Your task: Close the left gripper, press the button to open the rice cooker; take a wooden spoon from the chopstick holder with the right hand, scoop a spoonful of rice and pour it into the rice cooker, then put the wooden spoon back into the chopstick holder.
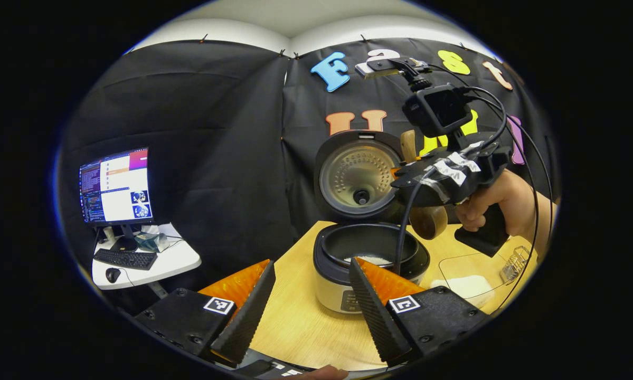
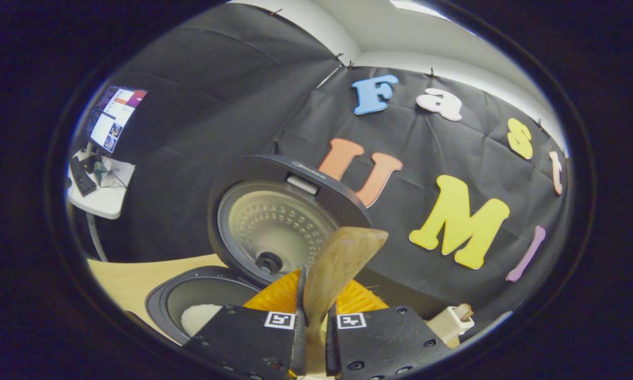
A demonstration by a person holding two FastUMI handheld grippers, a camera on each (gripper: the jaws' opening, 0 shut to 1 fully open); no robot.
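1. I have the spoon [image 2: 331, 274] pinched by its handle in my right hand-held gripper [image 2: 312, 322], bowl hanging over the cooker's [image 1: 366, 264] right rim, which suits tipping rice in.
2. The cooker stands mid-worktop [image 1: 300, 322], lid [image 1: 356, 177] up at the far side, so the pot is reachable; some rice [image 1: 374, 259] lies inside.
3. My left hand-held gripper [image 1: 311, 303] waits near, fingers spread and empty, clear of the pour.
4. The holder [image 2: 450, 322] sits right, I judge for the return.

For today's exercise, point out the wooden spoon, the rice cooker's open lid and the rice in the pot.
Wooden spoon [image 2: 342, 258]: right gripper view, on its handle.
Open lid [image 1: 354, 178]: left gripper view, on its metal inner plate.
Rice [image 1: 374, 259]: left gripper view, on the white heap.
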